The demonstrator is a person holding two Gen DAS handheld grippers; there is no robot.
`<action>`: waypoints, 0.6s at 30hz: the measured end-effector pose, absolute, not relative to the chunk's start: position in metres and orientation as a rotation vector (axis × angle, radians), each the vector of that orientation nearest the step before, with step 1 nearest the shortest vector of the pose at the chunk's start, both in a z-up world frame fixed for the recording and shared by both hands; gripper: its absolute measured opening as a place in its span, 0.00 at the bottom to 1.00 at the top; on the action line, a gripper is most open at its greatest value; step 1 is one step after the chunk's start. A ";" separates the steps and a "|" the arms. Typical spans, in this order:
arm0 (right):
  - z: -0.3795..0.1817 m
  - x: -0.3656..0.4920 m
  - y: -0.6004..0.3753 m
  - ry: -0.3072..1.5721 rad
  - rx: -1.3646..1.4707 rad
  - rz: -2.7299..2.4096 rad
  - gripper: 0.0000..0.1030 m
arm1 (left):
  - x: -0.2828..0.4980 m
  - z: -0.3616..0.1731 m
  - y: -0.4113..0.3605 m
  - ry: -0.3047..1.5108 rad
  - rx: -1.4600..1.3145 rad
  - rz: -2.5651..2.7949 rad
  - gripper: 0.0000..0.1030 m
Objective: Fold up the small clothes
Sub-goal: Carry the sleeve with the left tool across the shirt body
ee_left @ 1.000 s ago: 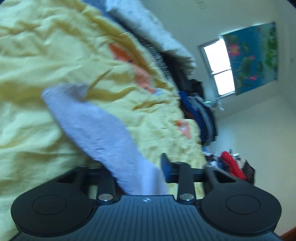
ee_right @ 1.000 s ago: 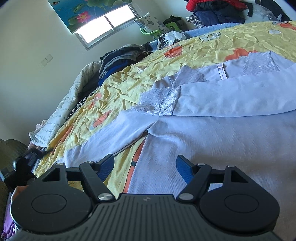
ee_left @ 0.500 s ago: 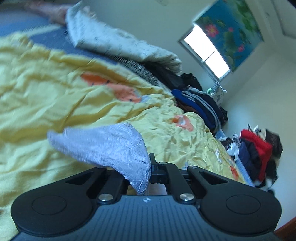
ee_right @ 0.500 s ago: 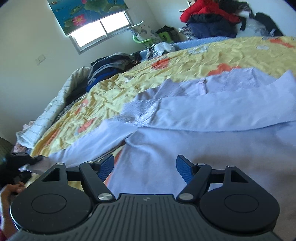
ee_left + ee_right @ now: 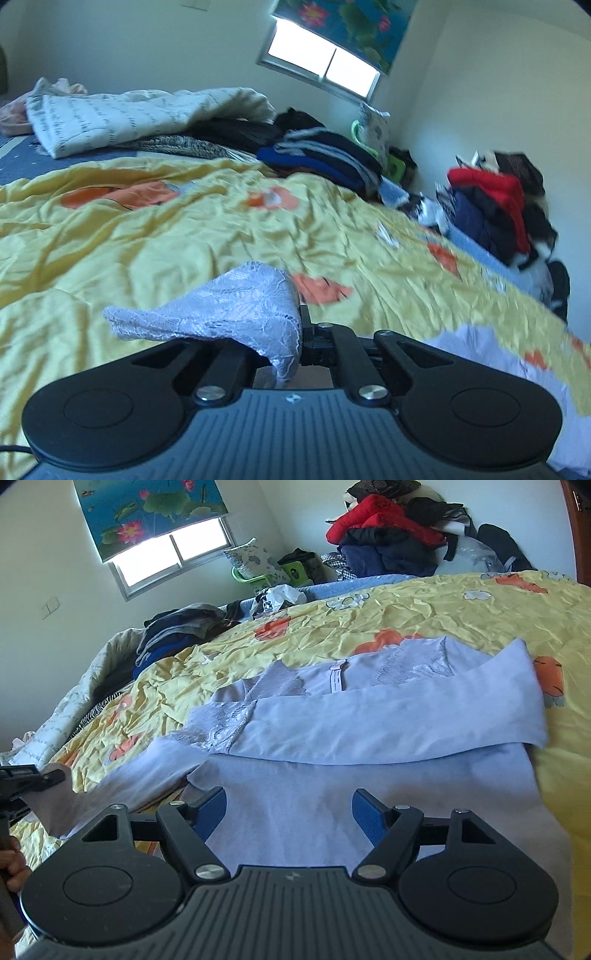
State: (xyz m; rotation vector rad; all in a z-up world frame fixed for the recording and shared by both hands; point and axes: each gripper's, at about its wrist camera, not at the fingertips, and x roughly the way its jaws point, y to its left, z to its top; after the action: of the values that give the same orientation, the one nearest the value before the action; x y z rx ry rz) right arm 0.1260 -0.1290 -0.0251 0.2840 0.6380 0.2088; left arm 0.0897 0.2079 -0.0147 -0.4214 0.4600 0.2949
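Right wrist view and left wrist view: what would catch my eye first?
A pale lilac top lies spread on the yellow floral bedspread, one sleeve already folded across it, right ahead of the open right gripper. The left gripper is shut on the lace cuff of the other sleeve, lifted off the bed. Clothes piles line the far wall.

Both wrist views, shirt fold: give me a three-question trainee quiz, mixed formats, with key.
1. True or false: the left gripper is shut on the lace cuff of the pale lavender long-sleeved shirt.
2. Multiple choice: the right gripper is A) shut on the shirt's hem, B) open above the shirt's body, C) shut on the yellow flowered bedspread.
3. Fill in: one sleeve already lies folded ___ the shirt's chest.

Key: 1 true; 2 B; 3 across.
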 end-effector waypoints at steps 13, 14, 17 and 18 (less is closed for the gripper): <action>-0.026 0.120 -0.143 0.634 0.306 0.193 0.76 | 0.110 -0.020 0.166 0.504 -0.248 0.285 0.03; -0.026 0.120 -0.144 0.633 0.308 0.192 0.76 | 0.112 -0.019 0.164 0.505 -0.241 0.284 0.03; -0.026 0.118 -0.147 0.630 0.313 0.189 0.76 | 0.119 -0.016 0.157 0.504 -0.223 0.275 0.03; -0.025 0.117 -0.148 0.629 0.314 0.188 0.76 | 0.122 -0.015 0.154 0.501 -0.217 0.272 0.03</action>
State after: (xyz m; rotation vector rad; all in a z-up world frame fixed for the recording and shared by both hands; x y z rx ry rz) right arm 0.1175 -0.1480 -0.0252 0.3138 0.6288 0.1883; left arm 0.1216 0.1542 -0.0146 -0.2166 0.5012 0.2722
